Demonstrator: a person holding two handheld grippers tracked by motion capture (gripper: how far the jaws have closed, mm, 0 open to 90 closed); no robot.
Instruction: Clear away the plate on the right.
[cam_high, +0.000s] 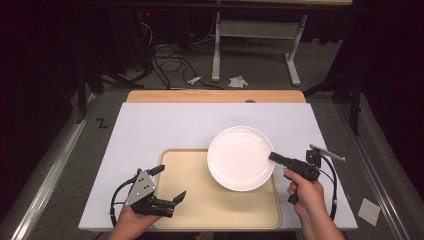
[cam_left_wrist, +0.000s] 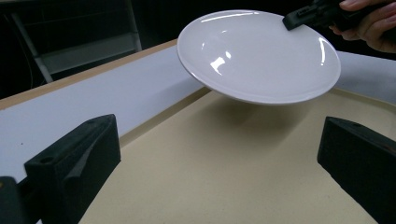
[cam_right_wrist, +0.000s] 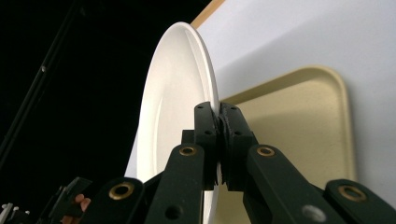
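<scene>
So from the high view, the right gripper (cam_high: 274, 157) has its jaws pinched tight on the right-hand rim of a white plate (cam_high: 240, 157), and the plate sits over the far right corner of a beige tray (cam_high: 200, 200), with part of it sticking out past the tray's far edge over the white board (cam_high: 150, 130) underneath. The left gripper (cam_high: 169, 184) is down at the near left corner of the tray, jaws spread wide with nothing between them, well apart from the plate. Over in the left gripper view you can really see that the plate (cam_left_wrist: 259, 56) is off the tray (cam_left_wrist: 224, 172): it's tilted, with its shadow on the tray below it, and the right gripper (cam_left_wrist: 292, 19) is clamped on its far right rim with the person's fingers (cam_left_wrist: 369, 25) behind it. The left gripper's own two black pads stand far apart at either side of that view, with just bare tray between them. In the right gripper view the plate (cam_right_wrist: 175, 93) is seen edge-on, its rim squeezed between the two jaws, with the tray (cam_right_wrist: 299, 121) and white board (cam_right_wrist: 303, 42) off to the right.
</scene>
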